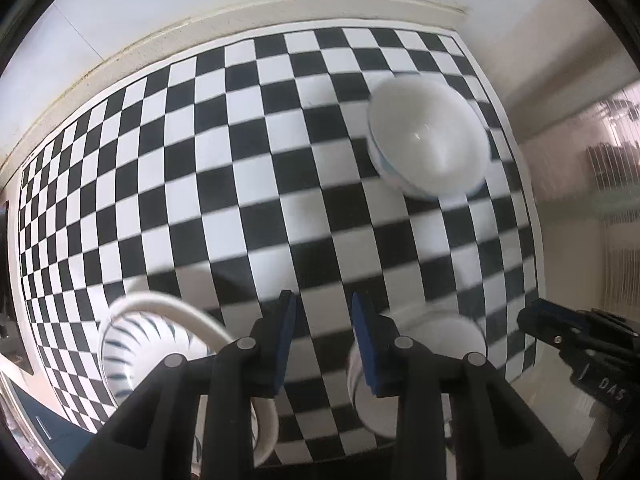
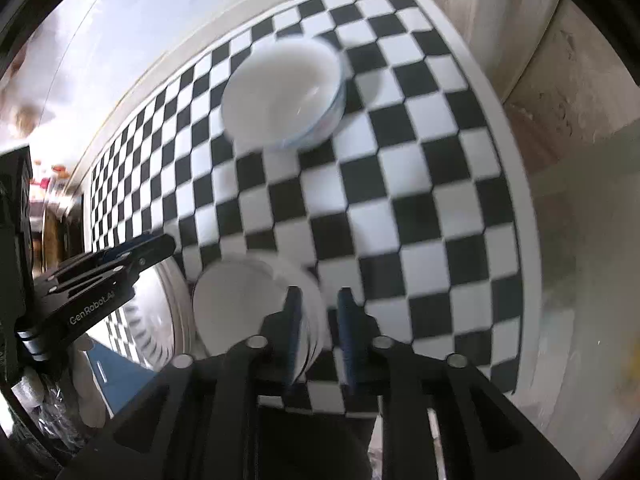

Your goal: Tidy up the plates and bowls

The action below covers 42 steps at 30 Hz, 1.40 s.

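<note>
A white bowl with a blue rim [image 1: 430, 140] stands on the checkered mat at the far right; it also shows in the right wrist view [image 2: 282, 94]. A striped bowl [image 1: 148, 344] sits near the mat's front left, under my left gripper [image 1: 323, 304], which is open and empty above the mat. A small white bowl [image 1: 436, 344] lies just right of its right finger. In the right wrist view that small white bowl [image 2: 240, 308] sits at the left finger of my right gripper [image 2: 319, 300], which is open with its jaws either side of the bowl's right rim. The striped bowl [image 2: 160, 312] is left of it.
The checkered mat [image 1: 280, 184] covers a pale table against a white wall. My right gripper's tip [image 1: 560, 328] enters the left wrist view at the lower right. My left gripper [image 2: 120, 268] shows at the left of the right wrist view. A glass door stands at the right.
</note>
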Available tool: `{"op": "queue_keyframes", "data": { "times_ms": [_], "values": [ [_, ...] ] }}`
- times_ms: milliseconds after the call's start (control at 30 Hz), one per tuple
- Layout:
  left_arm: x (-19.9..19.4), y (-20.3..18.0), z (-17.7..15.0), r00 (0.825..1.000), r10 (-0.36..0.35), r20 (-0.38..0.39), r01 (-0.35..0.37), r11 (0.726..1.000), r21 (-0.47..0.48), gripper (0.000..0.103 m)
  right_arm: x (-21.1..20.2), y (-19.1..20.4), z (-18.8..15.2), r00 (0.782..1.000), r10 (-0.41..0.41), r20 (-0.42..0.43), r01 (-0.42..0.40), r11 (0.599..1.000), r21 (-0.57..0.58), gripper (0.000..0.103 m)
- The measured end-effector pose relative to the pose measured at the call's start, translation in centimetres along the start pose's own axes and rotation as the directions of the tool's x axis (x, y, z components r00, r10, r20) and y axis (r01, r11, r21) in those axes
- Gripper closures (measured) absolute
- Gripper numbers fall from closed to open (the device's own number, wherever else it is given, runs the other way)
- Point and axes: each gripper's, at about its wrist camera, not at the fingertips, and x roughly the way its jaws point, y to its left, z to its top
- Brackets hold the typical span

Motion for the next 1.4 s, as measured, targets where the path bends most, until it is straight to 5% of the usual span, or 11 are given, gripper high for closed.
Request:
{"op": "queue_keyframes", "data": {
  "times_ms": [67, 333, 500, 667, 867, 933, 1400],
  "values": [
    [0.3, 0.3, 1.5, 1.0, 0.0, 0.002, 0.0, 1.0, -0.011, 0.076, 0.0, -0.7, 1.6, 1.0, 0.001, 0.01, -0.002, 1.0, 0.024, 0.062],
    [1.2, 0.9, 7.3, 0.996, -0.089, -0.02, 0.088, 0.994, -0.059, 0.076, 1.3, -2.7, 7.5, 0.999, 0.052, 0.017, -0.053, 0.994, 0.094, 0.061],
    [3.1, 1.0, 10.9, 0.978, -0.198, -0.07, 0.191, 0.977, -0.097, 0.076, 2.4, -3.0, 10.5, 0.997, 0.071, 0.019, -0.073, 0.989, 0.132, 0.061],
    [5.3, 0.2, 12.5, 0.965, -0.23, -0.129, 0.219, 0.971, -0.093, 0.076, 4.2, -3.6, 12.9, 0.995, 0.1, 0.002, -0.099, 0.978, 0.181, 0.061],
    [8.0, -0.9, 13.0, 0.953, -0.258, -0.16, 0.252, 0.966, -0.057, 0.079, 6.8, -4.1, 14.6, 0.996, 0.09, -0.029, -0.082, 0.974, 0.21, 0.062],
    [8.1, -1.4, 12.8, 0.956, -0.25, -0.154, 0.247, 0.968, -0.037, 0.08, 7.6, -3.9, 14.4, 0.995, 0.094, -0.039, -0.083, 0.973, 0.217, 0.089],
    [3.9, -1.9, 9.6, 0.973, -0.216, -0.08, 0.217, 0.976, -0.003, 0.08, 5.8, 0.1, 12.4, 0.998, 0.06, -0.019, -0.057, 0.987, 0.148, 0.092]
  ]
}}
